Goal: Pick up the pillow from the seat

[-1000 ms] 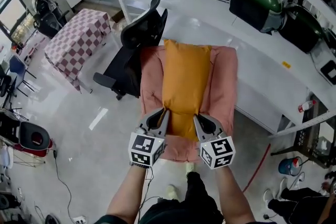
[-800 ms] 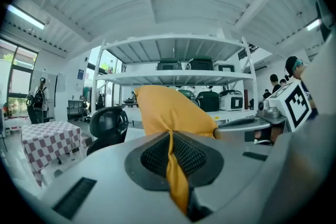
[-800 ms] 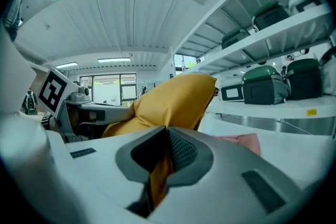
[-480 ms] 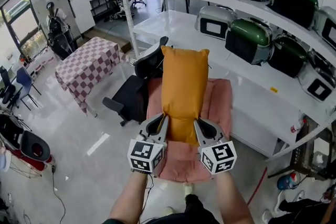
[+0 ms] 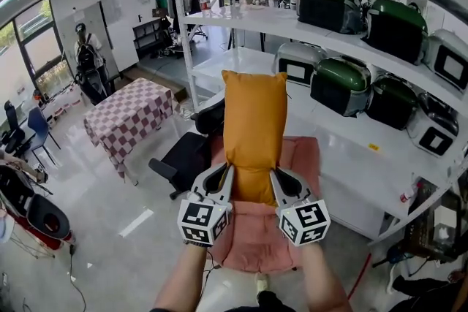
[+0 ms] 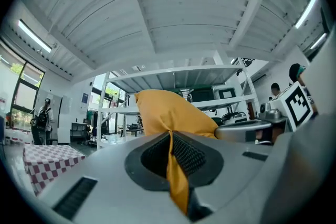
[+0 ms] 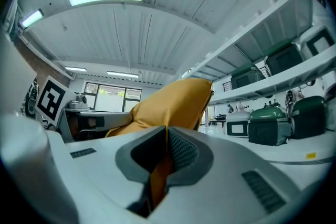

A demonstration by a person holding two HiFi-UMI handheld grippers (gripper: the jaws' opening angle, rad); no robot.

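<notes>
1. Head view: the left gripper (image 5: 223, 178) and the right gripper (image 5: 277, 181) hold the orange pillow (image 5: 254, 120) above the pink seat (image 5: 257, 239). A black chair (image 5: 183, 156) stands beside the seat. Closed cases (image 5: 329, 5) line the shelves (image 5: 245, 20).
2. Left gripper view: the jaws pinch a fold of the pillow.
3. Right gripper view: the jaws pinch pillow fabric too.

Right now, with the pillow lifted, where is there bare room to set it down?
The pink seat below the pillow is bare, and so is the checkered table left of the black office chair. The shelves on the right are crowded with appliances.
</notes>
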